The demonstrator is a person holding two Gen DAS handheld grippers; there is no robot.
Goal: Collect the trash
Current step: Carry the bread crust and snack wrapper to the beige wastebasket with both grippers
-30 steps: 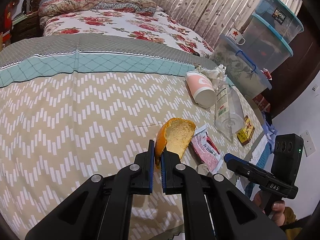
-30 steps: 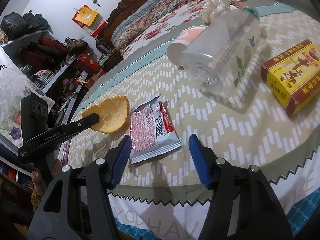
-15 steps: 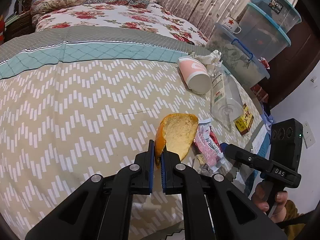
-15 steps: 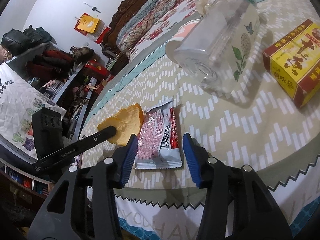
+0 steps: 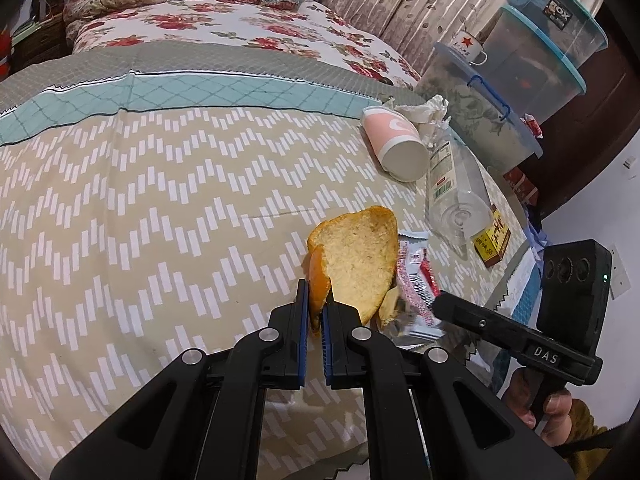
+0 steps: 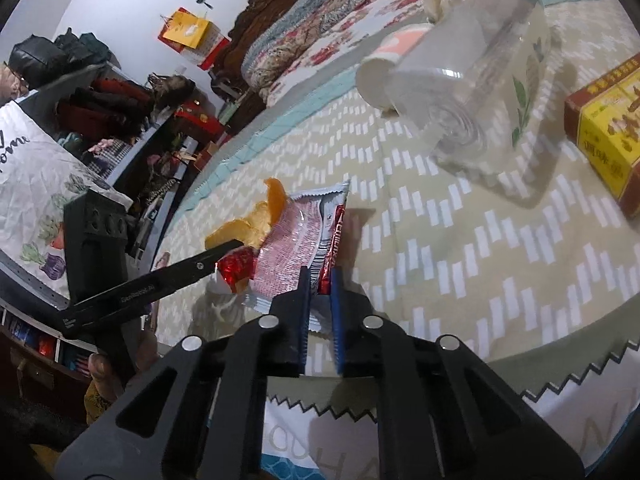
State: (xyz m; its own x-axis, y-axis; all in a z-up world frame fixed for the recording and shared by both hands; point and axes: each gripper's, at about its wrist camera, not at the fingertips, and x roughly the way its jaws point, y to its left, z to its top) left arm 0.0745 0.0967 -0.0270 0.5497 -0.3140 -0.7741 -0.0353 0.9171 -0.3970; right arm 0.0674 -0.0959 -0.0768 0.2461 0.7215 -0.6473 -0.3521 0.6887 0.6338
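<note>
A zigzag-patterned bedspread [image 5: 140, 208] is covering the bed. Nearest its edge, the left gripper [image 5: 316, 304] is pinching an orange peel [image 5: 356, 256] between clenched jaws, holding it up off the cloth. Just beside it, the right gripper [image 6: 320, 284] is clamping the corner of a red snack wrapper [image 6: 296, 248] (crinkled, partly lifted). Farther on, a clear bottle [image 5: 448, 184], yellow box [image 6: 608, 136] and pink cup [image 5: 394, 142] are lying on their sides, with crumpled tissue [image 5: 424, 110] beyond.

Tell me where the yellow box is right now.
The yellow box lies flat on the bed cover at the far right of the right wrist view, just right of the clear plastic bottle; the left wrist view shows it near the bed's edge.
</note>
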